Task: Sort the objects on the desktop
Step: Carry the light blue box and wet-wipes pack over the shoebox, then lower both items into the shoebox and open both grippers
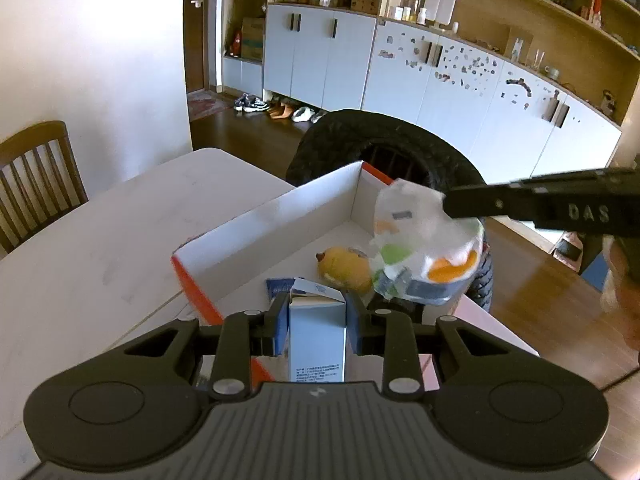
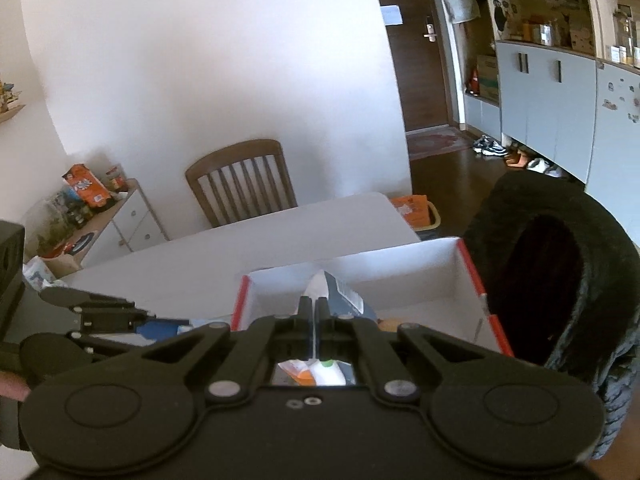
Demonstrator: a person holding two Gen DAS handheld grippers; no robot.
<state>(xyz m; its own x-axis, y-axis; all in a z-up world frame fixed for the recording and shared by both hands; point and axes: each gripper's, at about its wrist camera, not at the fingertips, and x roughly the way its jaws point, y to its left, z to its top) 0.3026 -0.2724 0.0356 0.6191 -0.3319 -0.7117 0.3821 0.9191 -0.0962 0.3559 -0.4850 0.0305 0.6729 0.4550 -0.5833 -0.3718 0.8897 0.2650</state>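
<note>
Left claw (image 1: 317, 322): clamped on a small white-and-blue carton (image 1: 317, 336), held upright at the near end of the sorting box (image 1: 256, 236), just above or barely inside the near wall; cannot tell which. Right claw (image 2: 315, 322): pressed together on the thin top edge of a crinkly plastic packet (image 1: 424, 236) printed with orange and green patches, hanging over the right side of the box, not yet set down.

Inside the box: a yellow plush toy (image 1: 344, 270) on the floor near the middle, and a dark blue flat item (image 1: 280, 286) just behind the carton. Judged as well along: two items deposited, two more in hand and poised for release.

Box placed near the far right corner of the tabletop (image 1: 100, 248), orange outer sides visible. Tabletop stretch left of the box bare in both views; remaining area not covered, so further unsorted items cannot be ruled out.

Obscured: carton's lower half, behind the claw body; packet's bottom in the right wrist view; box floor under the packet. Blue item's identity unclear, print too small. Packet blurred. Dark ribbed ring-shaped object (image 2: 560, 280) beyond the box, nature uncertain. Wooden chair (image 2: 244, 180) at the tabletop's far edge.
</note>
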